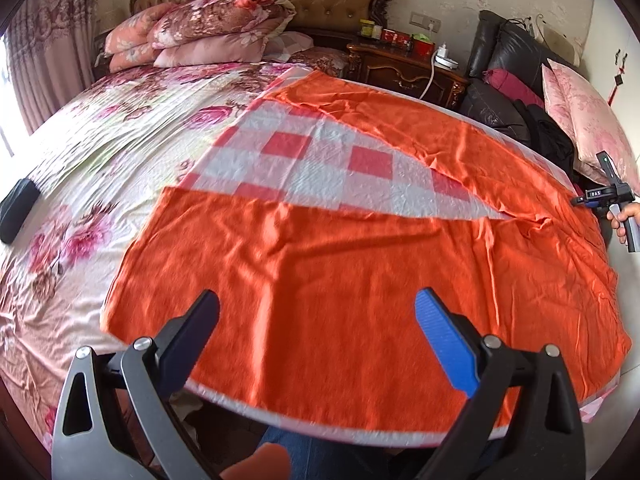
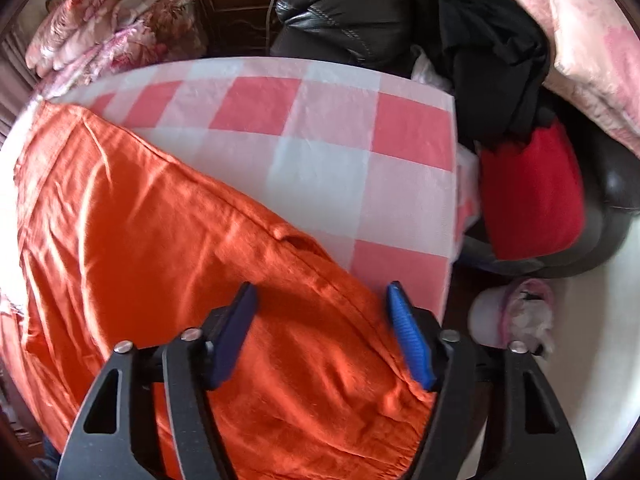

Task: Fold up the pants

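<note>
Orange pants [image 1: 340, 264] lie spread flat on a red-and-white checked board [image 1: 312, 164], legs forming a V toward the left and far side. My left gripper [image 1: 318, 310] is open and empty, hovering over the near leg. My right gripper [image 2: 320, 304] is open and empty above the pants [image 2: 160, 220] near the waistband end, by the board's [image 2: 340, 152] right edge. The right gripper's handle also shows in the left wrist view [image 1: 612, 196] at the far right.
The board rests on a floral bed [image 1: 100, 152] with stacked pillows [image 1: 208, 28] at the headboard. A dark nightstand [image 1: 404, 64] and a black leather chair [image 2: 352, 16] holding black clothes [image 2: 488, 40] and a red cushion [image 2: 532, 196] stand to the right.
</note>
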A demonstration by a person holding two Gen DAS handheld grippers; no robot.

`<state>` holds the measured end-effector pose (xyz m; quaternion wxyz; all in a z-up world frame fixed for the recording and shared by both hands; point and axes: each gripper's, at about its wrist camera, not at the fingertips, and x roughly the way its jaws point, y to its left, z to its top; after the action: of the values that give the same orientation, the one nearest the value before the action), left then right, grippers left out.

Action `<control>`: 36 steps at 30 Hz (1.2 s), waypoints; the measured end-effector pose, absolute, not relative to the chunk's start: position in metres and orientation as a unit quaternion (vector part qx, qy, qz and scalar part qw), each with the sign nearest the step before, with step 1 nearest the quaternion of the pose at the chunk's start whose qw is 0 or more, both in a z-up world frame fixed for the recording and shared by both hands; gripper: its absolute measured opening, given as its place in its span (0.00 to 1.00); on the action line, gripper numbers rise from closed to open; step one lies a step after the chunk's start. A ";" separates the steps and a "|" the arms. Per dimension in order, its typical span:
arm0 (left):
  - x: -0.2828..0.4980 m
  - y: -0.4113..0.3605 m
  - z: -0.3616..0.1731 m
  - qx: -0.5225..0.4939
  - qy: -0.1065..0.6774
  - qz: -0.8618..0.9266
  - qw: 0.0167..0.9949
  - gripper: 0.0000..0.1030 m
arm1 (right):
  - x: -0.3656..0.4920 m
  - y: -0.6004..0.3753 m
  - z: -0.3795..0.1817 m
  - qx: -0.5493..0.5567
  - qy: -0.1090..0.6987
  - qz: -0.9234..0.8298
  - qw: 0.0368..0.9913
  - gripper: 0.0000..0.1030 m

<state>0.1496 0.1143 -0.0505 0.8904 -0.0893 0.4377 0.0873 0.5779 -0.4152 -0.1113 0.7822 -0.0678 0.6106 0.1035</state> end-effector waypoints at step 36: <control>0.597 0.232 -0.125 -0.435 0.528 -0.020 0.729 0.01 | 0.274 -0.341 0.048 -0.033 0.392 0.157 0.906 0.07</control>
<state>0.5967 0.2323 -0.1247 0.7292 -0.4351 0.5278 -0.0195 0.2738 -0.3409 0.0484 0.9061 -0.0333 0.3916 0.1567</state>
